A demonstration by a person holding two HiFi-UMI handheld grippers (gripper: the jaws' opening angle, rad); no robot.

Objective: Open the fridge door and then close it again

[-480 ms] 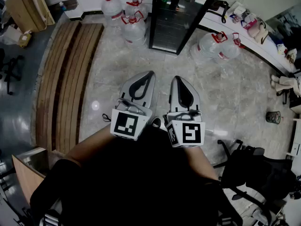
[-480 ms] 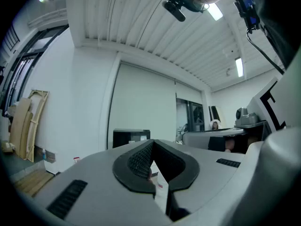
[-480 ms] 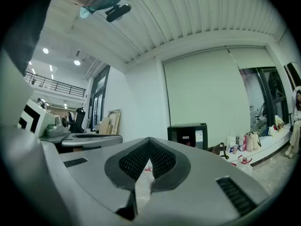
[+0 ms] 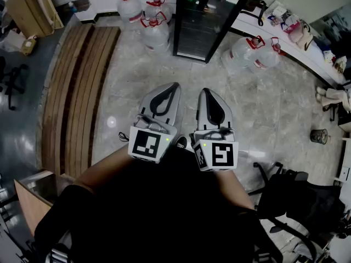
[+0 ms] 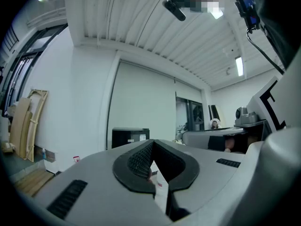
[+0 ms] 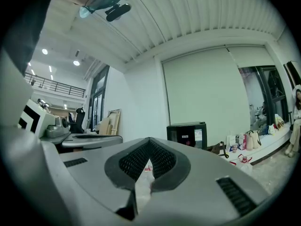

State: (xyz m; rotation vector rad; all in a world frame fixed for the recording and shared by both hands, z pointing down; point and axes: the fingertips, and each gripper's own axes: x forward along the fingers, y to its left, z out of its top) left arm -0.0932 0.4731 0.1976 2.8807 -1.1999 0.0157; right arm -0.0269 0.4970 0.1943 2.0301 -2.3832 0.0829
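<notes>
Nearest, in the head view: forearms (image 4: 104,171) over dark clothing, ending in two marker cubes (image 4: 148,143). Just ahead, left gripper (image 4: 174,85) and right gripper (image 4: 205,90) side by side, near but not touching, pointing level toward the far wall. Both pressed together at the tips, leaving only a teardrop gap behind the black ribbed pads (image 5: 140,160); nothing pinched in either. Seen likewise in the left gripper view and the right gripper view, looking along closed jaws into open room.

Below and beyond, in the head view only: pale stone floor (image 4: 258,108), long slatted wooden bench (image 4: 82,92) to the left, black office chair (image 4: 296,201) at lower right.

Farther: fridge (image 4: 211,21), a black glass-fronted cabinet, upright near the far wall, door closed, well apart from both grippers. Flanked by large red-capped water jugs (image 4: 156,34) on the floor, with more to its right beside a white ledge (image 4: 285,45).

In the gripper views only: ribbed white ceiling (image 6: 197,18), pale wall panel (image 6: 207,88) behind the fridge (image 6: 187,132), wooden frames (image 5: 28,121) leaning at the left wall. In the right gripper view alone: bags and bottles (image 6: 244,142) along the ledge. Floor and jugs almost wholly hidden there behind the grey jaws.
</notes>
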